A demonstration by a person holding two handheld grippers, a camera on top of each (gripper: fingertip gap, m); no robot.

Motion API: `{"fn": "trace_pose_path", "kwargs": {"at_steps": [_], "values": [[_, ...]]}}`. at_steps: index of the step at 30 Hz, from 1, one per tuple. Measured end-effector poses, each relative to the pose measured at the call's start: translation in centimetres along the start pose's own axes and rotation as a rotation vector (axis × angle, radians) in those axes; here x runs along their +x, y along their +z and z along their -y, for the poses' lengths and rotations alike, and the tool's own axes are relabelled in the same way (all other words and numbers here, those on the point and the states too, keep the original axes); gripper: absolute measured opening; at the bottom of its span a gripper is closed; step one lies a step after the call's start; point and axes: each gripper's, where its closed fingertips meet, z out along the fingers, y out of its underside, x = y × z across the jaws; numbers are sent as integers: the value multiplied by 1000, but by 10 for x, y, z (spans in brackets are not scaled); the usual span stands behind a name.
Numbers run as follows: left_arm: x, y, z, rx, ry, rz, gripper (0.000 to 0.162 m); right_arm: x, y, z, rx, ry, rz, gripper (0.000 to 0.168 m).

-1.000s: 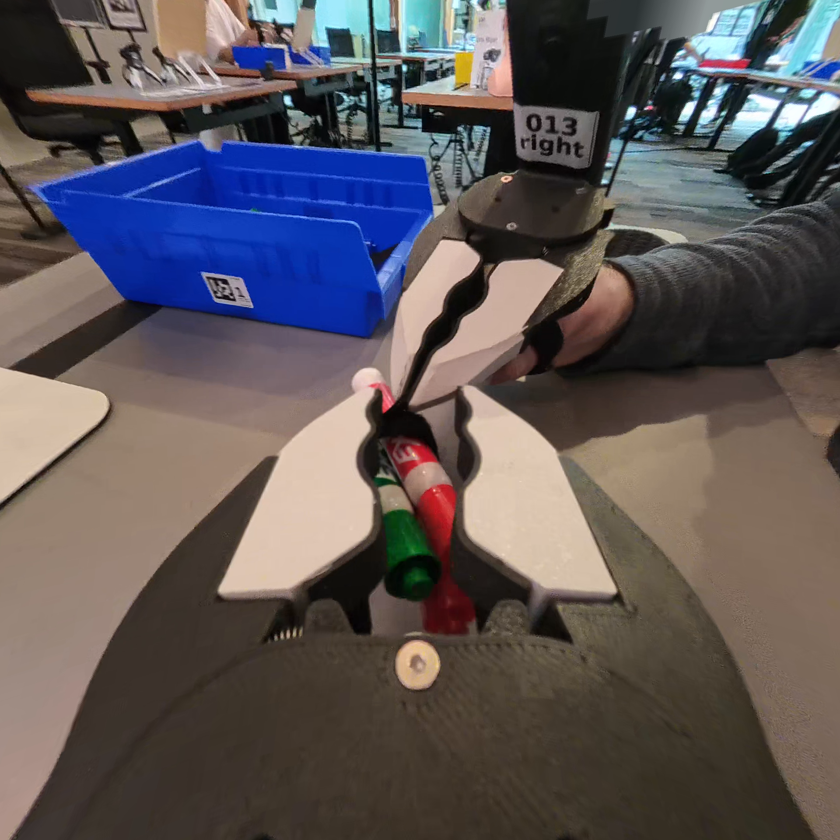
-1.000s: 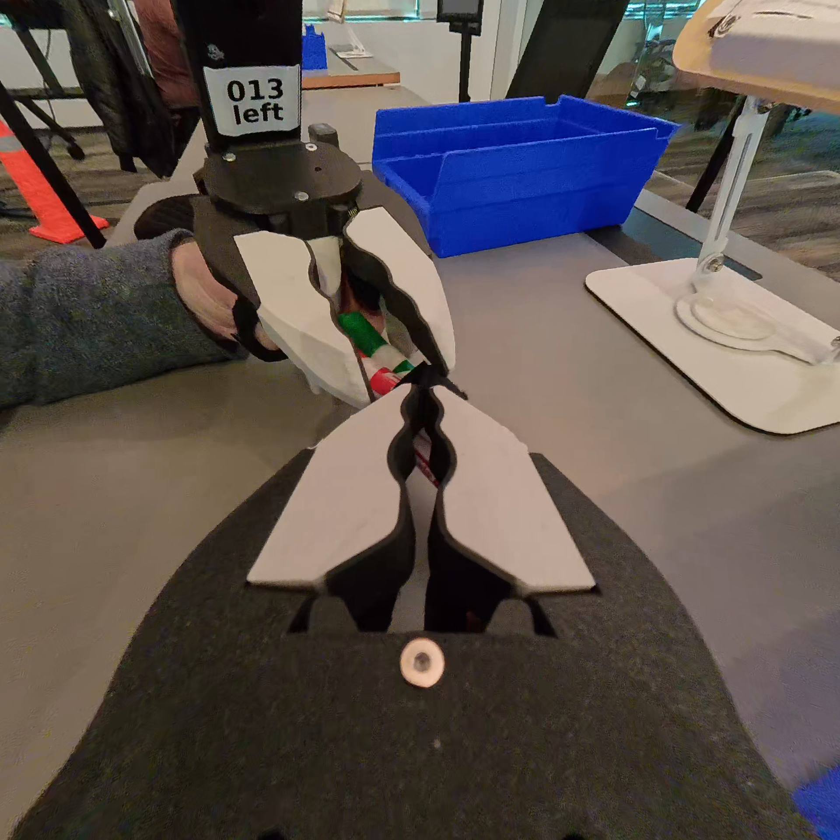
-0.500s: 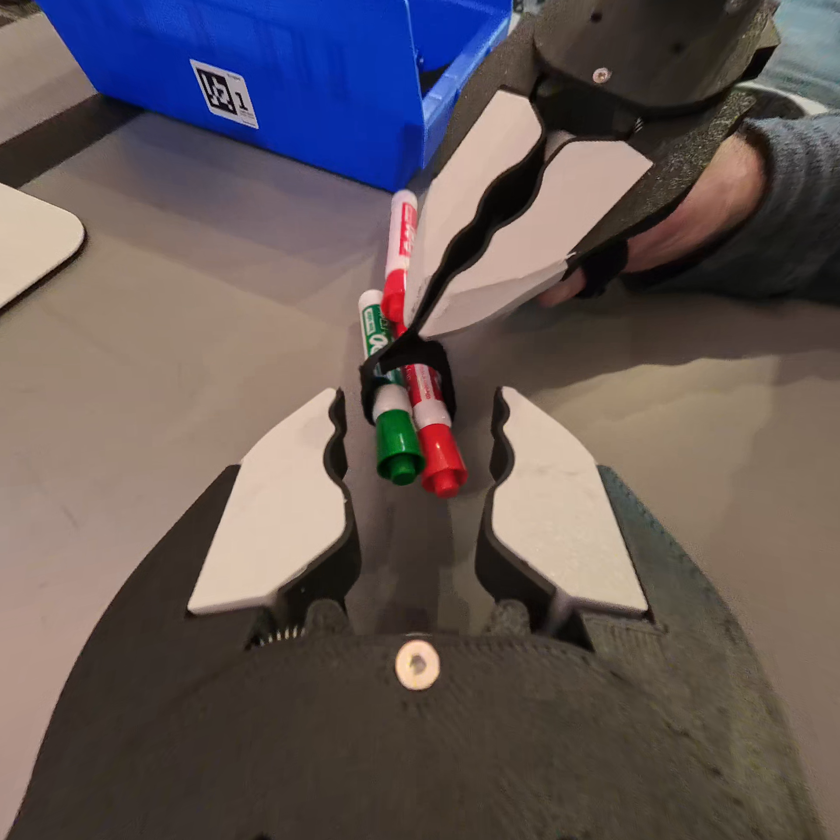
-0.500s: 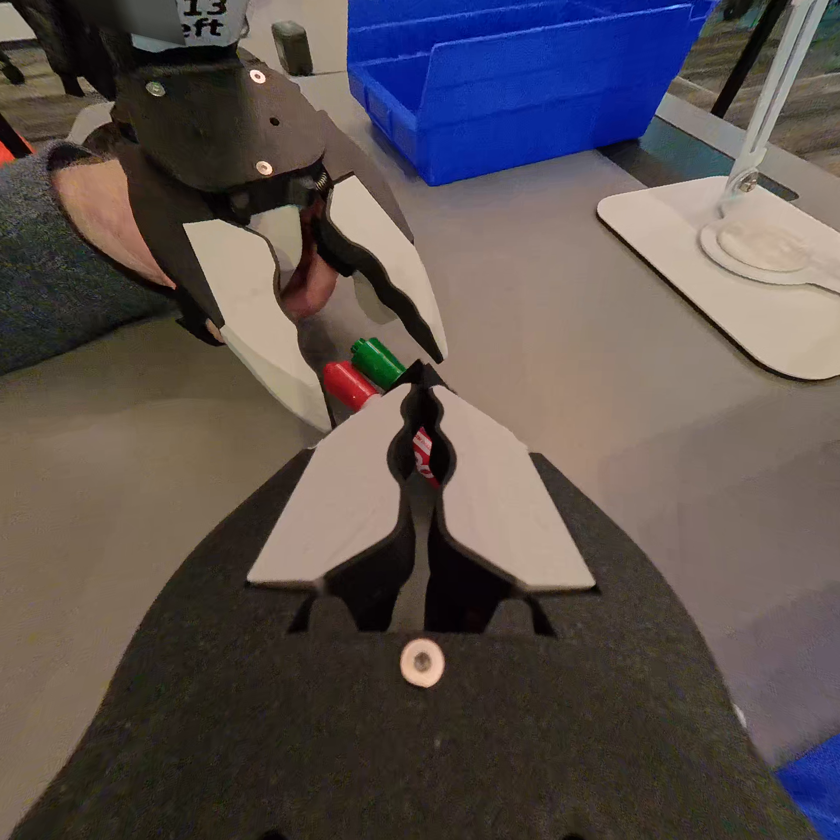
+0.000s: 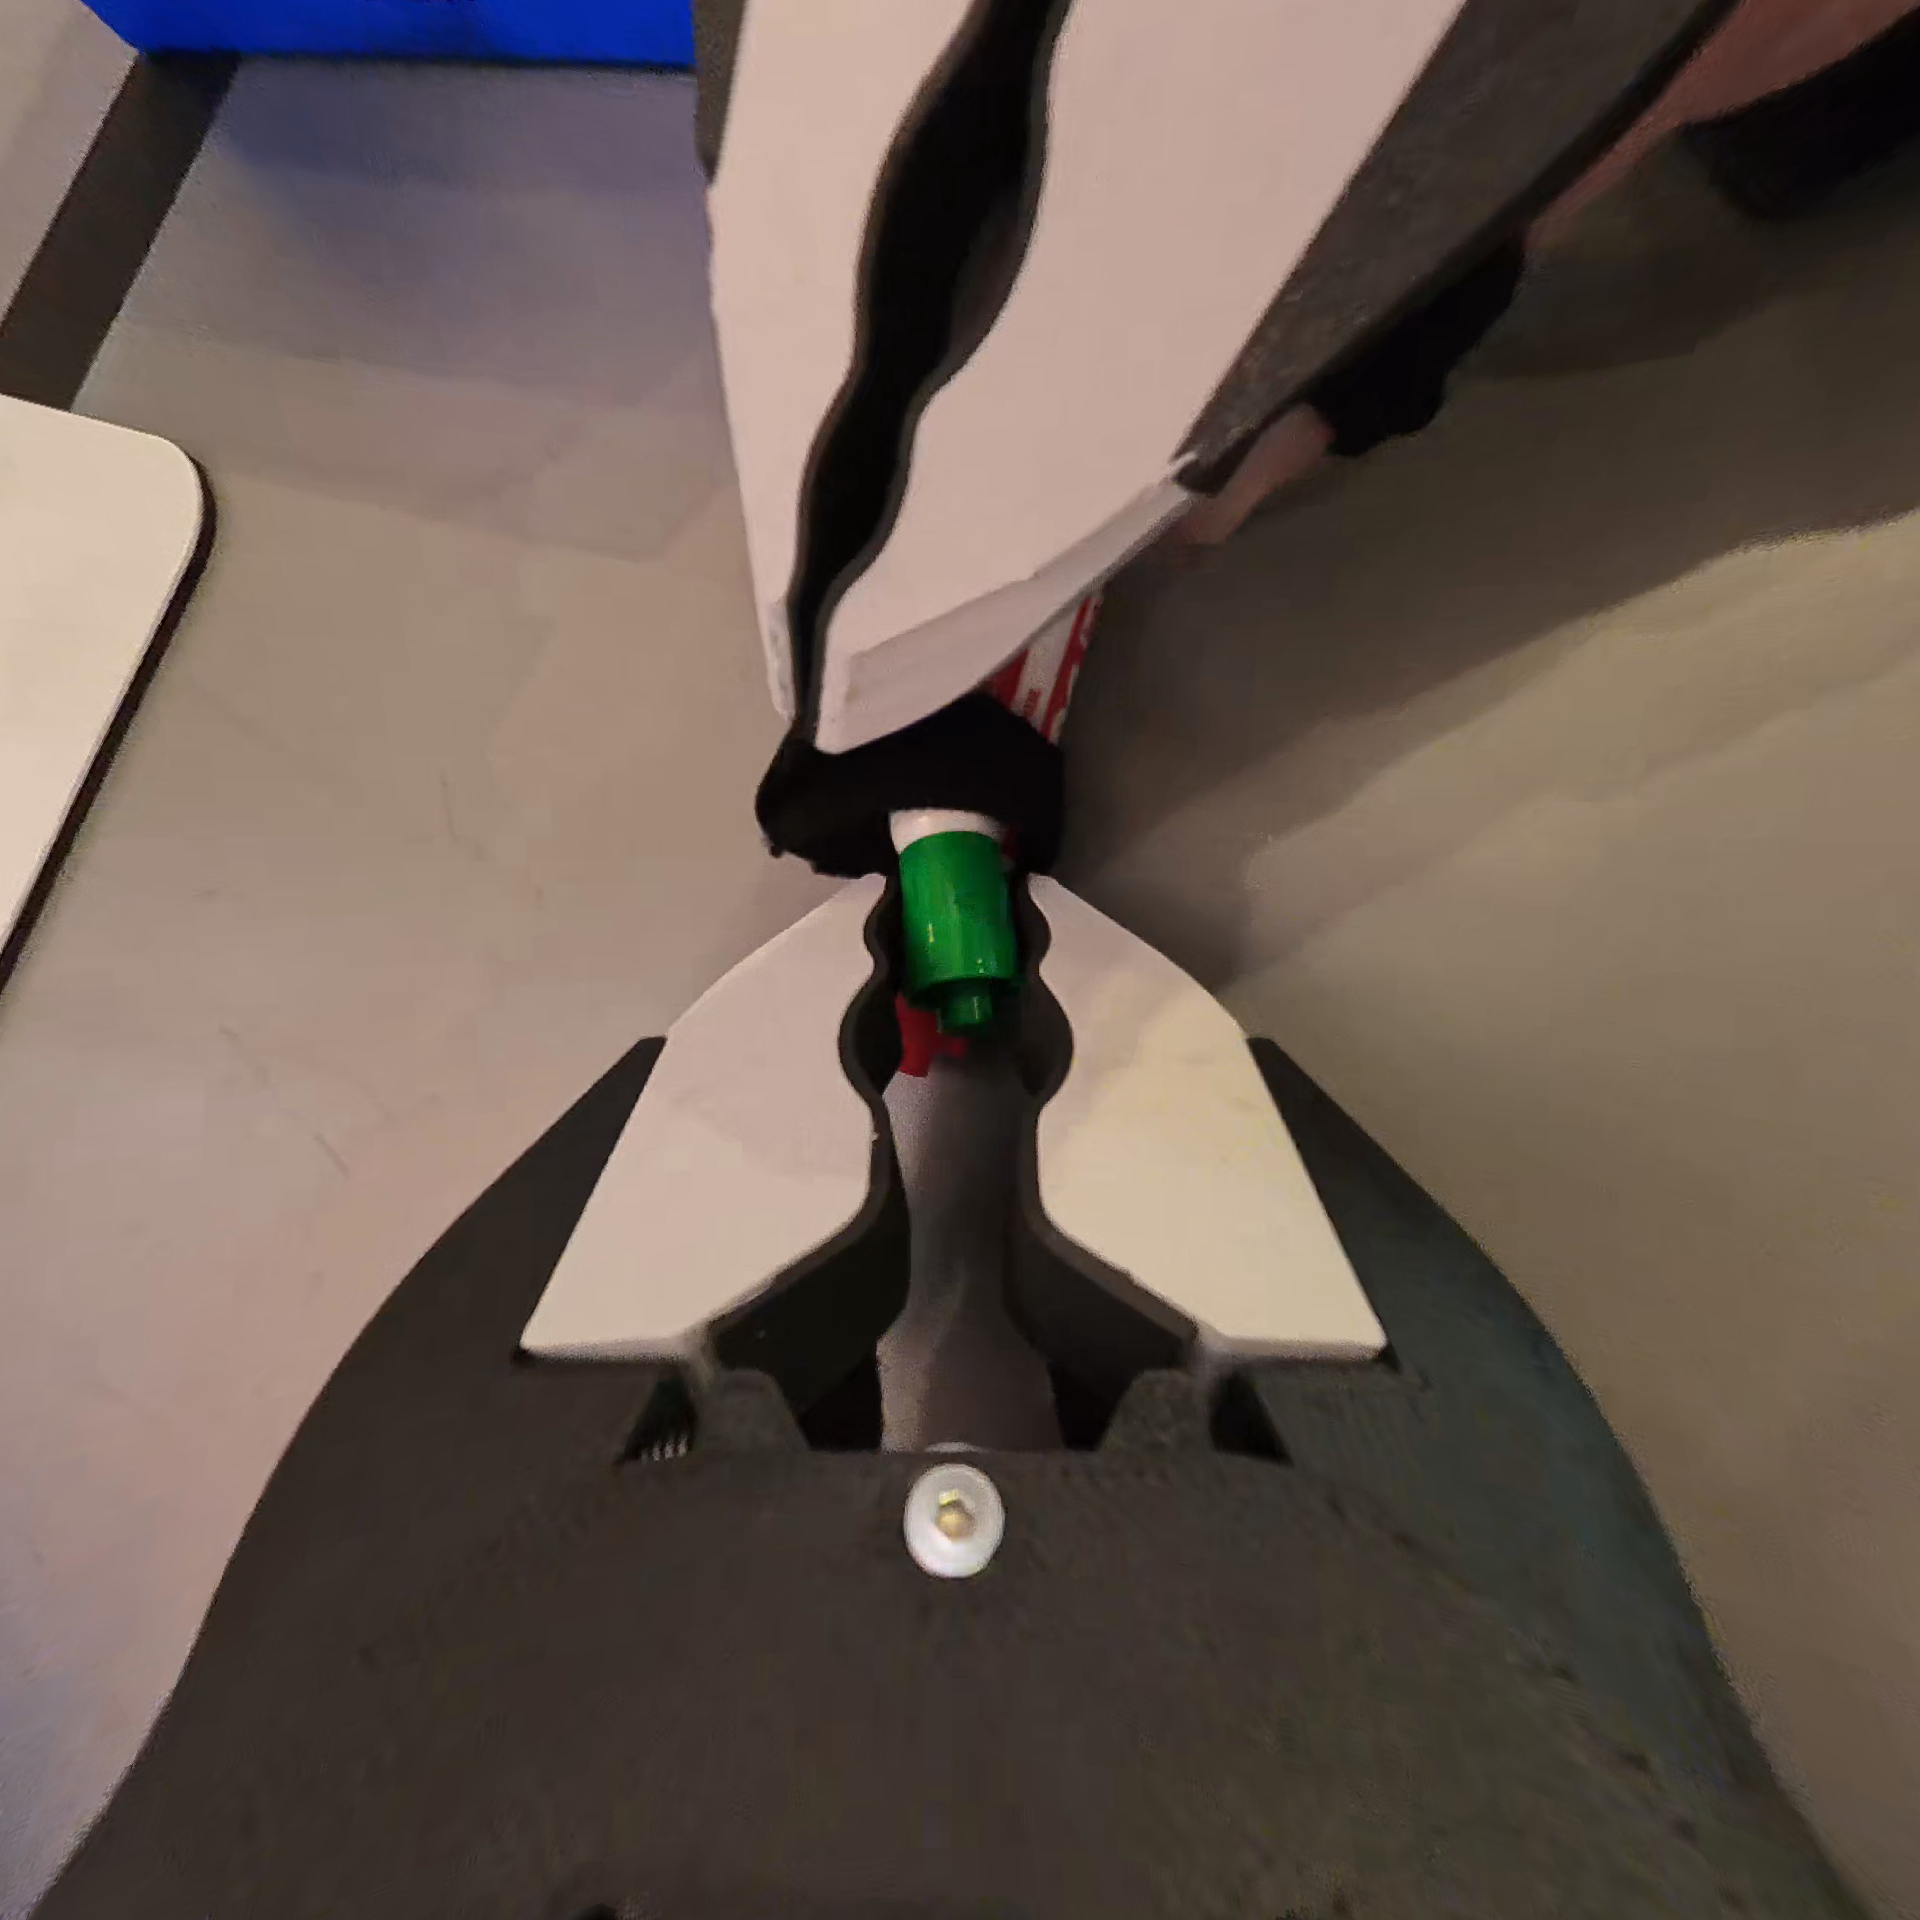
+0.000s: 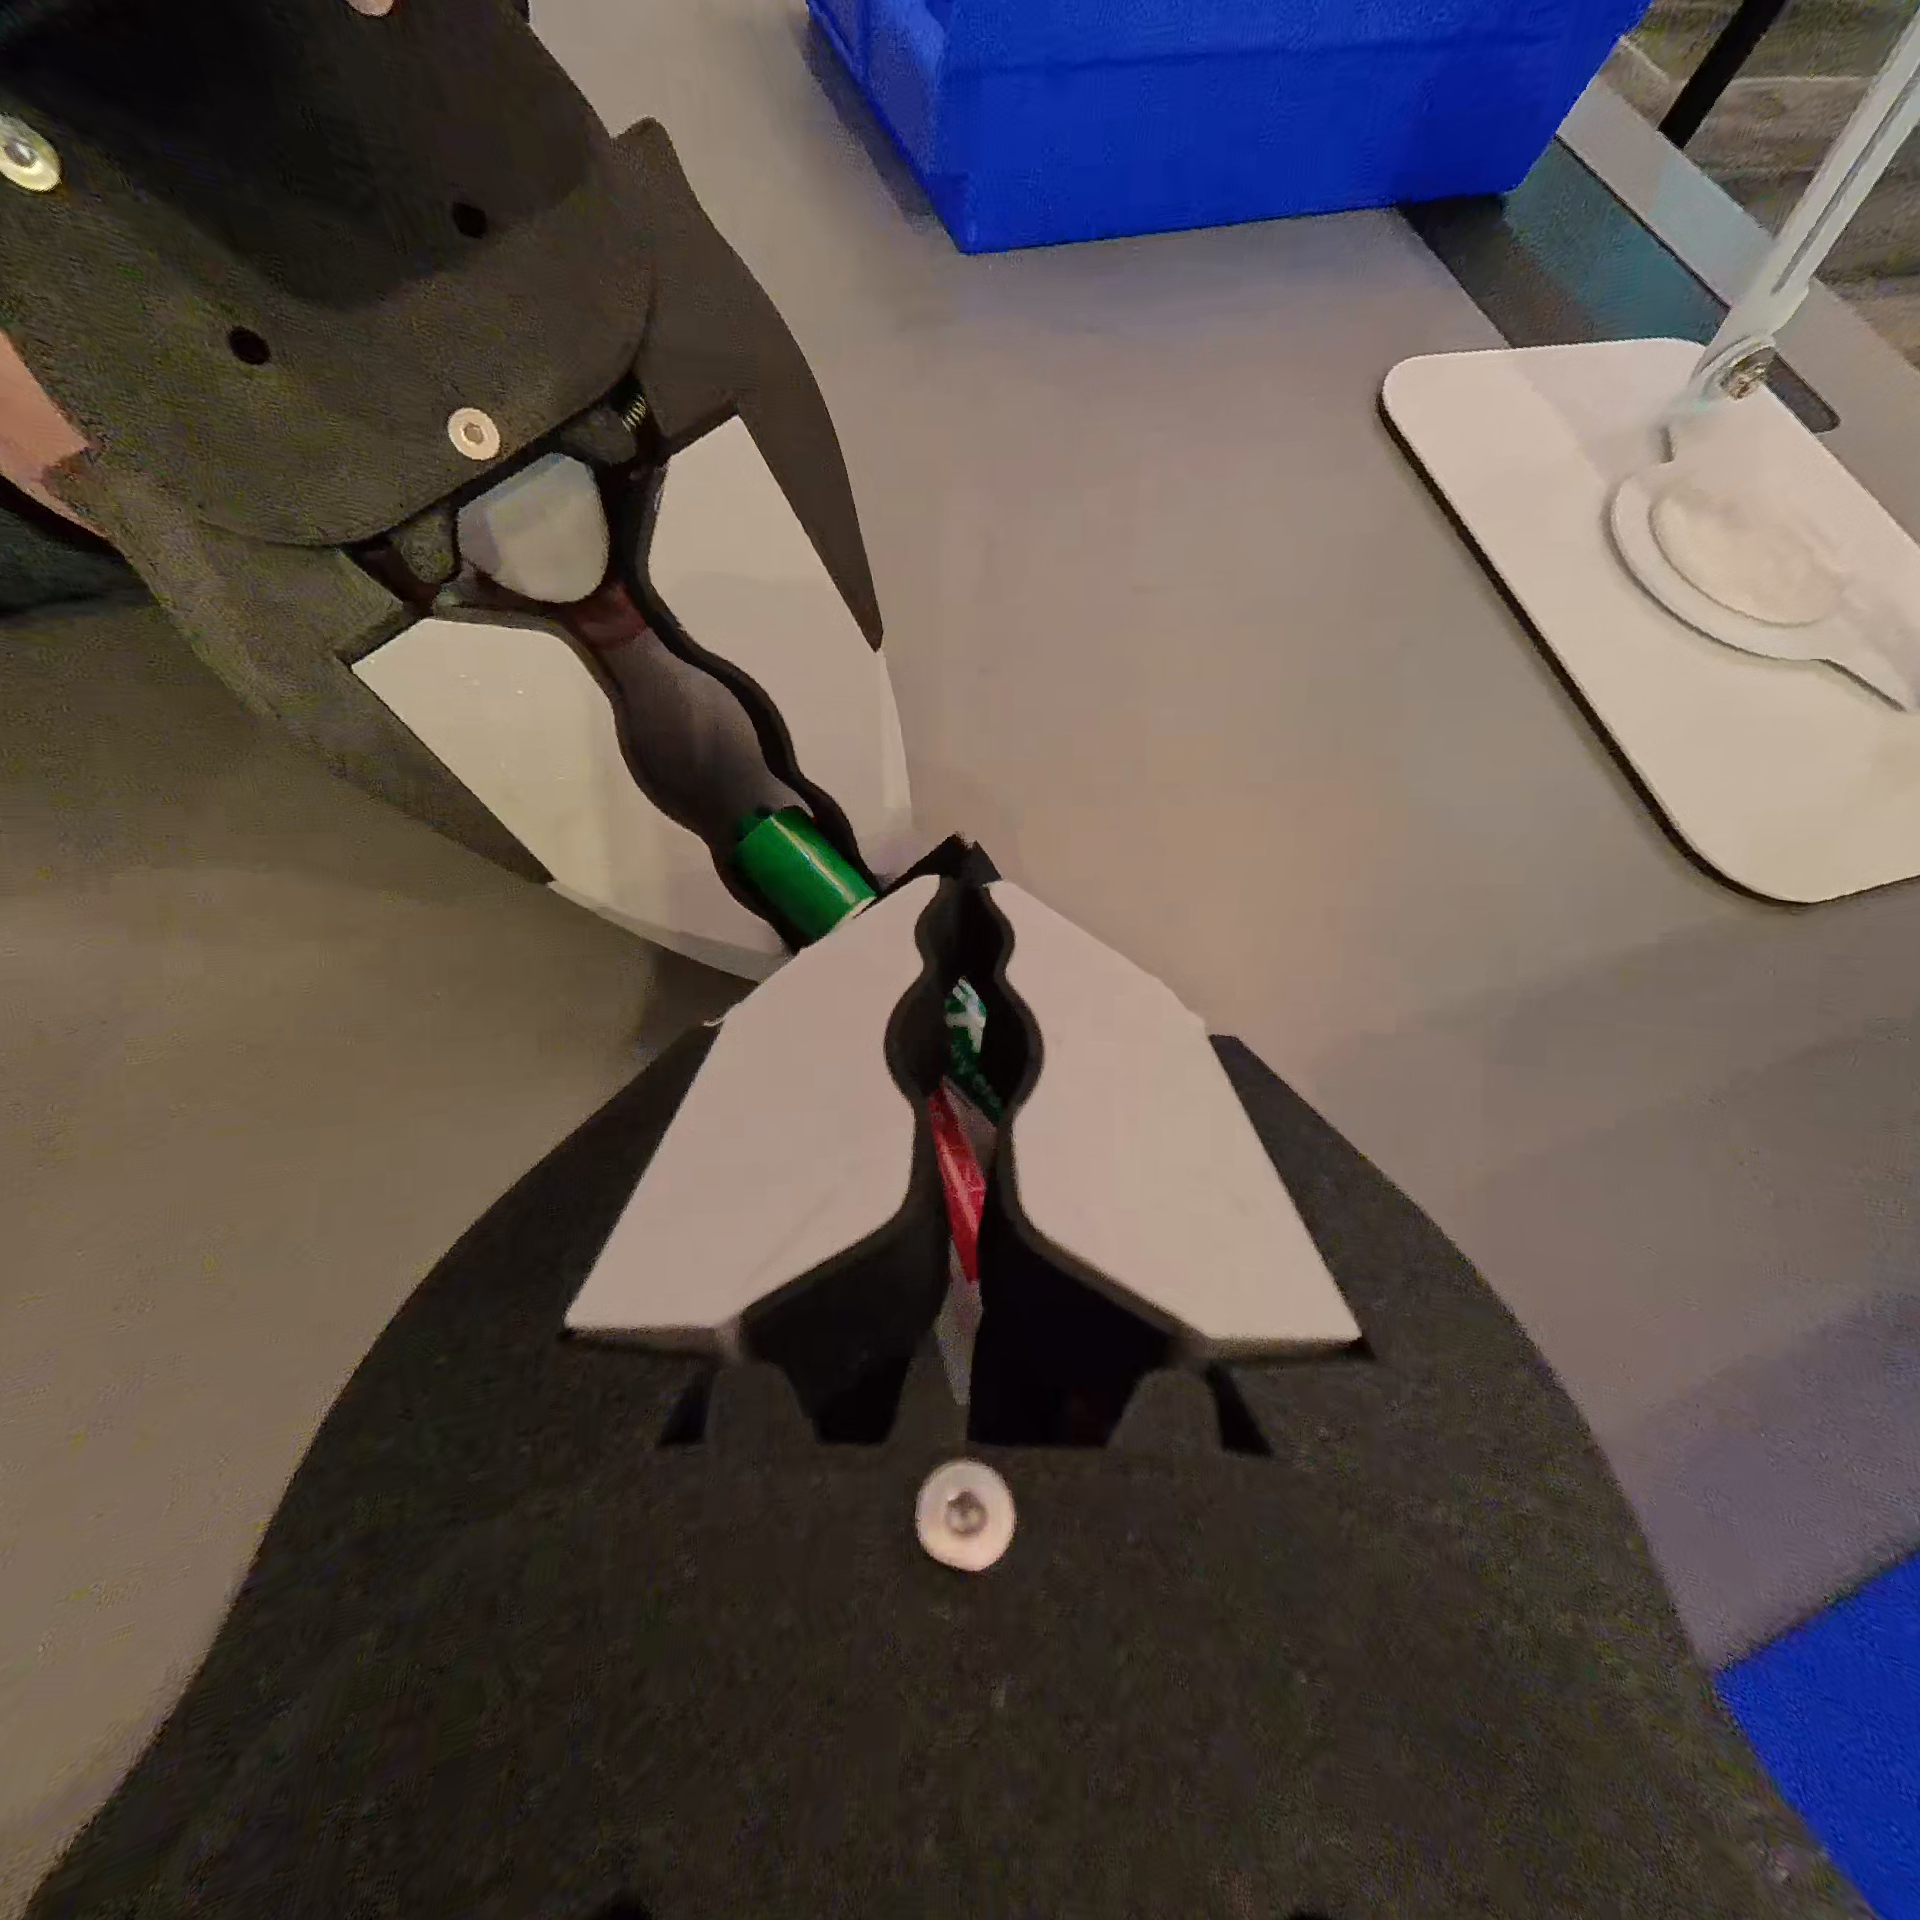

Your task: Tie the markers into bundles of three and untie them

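A bundle of markers, a green-capped one (image 5: 951, 920) and red ones (image 5: 1049, 675), lies on the grey table with a black band (image 5: 914, 795) around it. My left gripper (image 5: 954, 894) is shut on the cap ends, with the green cap on top and a red cap (image 5: 914, 1029) beneath. My right gripper (image 5: 805, 717) comes in from above, shut on the black band. In the right wrist view, my right gripper (image 6: 961, 888) pinches the band (image 6: 956, 857). The green cap (image 6: 800, 873) sits between the left gripper's fingers (image 6: 644, 831). Marker barrels (image 6: 961, 1174) show under my right fingers.
A blue bin (image 6: 1195, 125) stands at the far side of the table and also shows in the left wrist view (image 5: 395, 26). A white stand base (image 6: 1662, 623) lies to the right, seen too in the left wrist view (image 5: 73, 644). Another blue object (image 6: 1839, 1714) is at the near right.
My left gripper let go of the markers, drew back along them, and has now shut on their cap ends. My right gripper stayed shut on the band. Both grippers moved lower.
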Motion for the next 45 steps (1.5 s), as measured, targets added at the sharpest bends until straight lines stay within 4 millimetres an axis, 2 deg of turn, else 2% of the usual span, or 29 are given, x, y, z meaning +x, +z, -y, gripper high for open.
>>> {"fn": "trace_pose_path", "kwargs": {"at_steps": [1, 9, 16, 24, 27, 31, 35, 37, 40, 42, 44, 45], "values": [[0, 0, 0, -5, 31, 14, 18, 3, 0, 0, -3, -1, -7, 0], [-4, 1, -2, -52, 111, 70, 18, 22, 14, 0, -62, -42, -63, 0], [-8, 1, -1, -41, 91, 85, 18, 30, 28, -4, -158, -91, -63, 0], [-13, -1, -1, -49, 131, 131, 18, 37, 34, -8, -238, -93, -36, 0], [-15, -2, -1, -52, 129, 143, 17, 39, 37, -8, -278, -152, -45, 0], [-19, -5, -2, -18, 142, 179, 17, 42, 36, -9, -260, -140, -43, 0], [-19, -12, -6, 39, 5, 45, 18, 40, 33, -11, -201, -122, -66, 0], [-18, -20, 9, 125, -43, 13, 18, 42, 30, -7, -166, -108, -76, 0], [-28, -28, 13, 168, -109, -1, 20, 38, 32, -12, -158, -109, -74, 0], [-28, -35, 22, 216, -180, -55, 29, 36, 31, -12, -154, -104, -72, 0], [-26, -29, 19, 159, -206, -80, 40, 34, 31, -12, -146, -103, -72, 0], [-22, -25, 19, 136, -256, -127, 38, 34, 31, -11, -143, -104, -75, 0]]}}
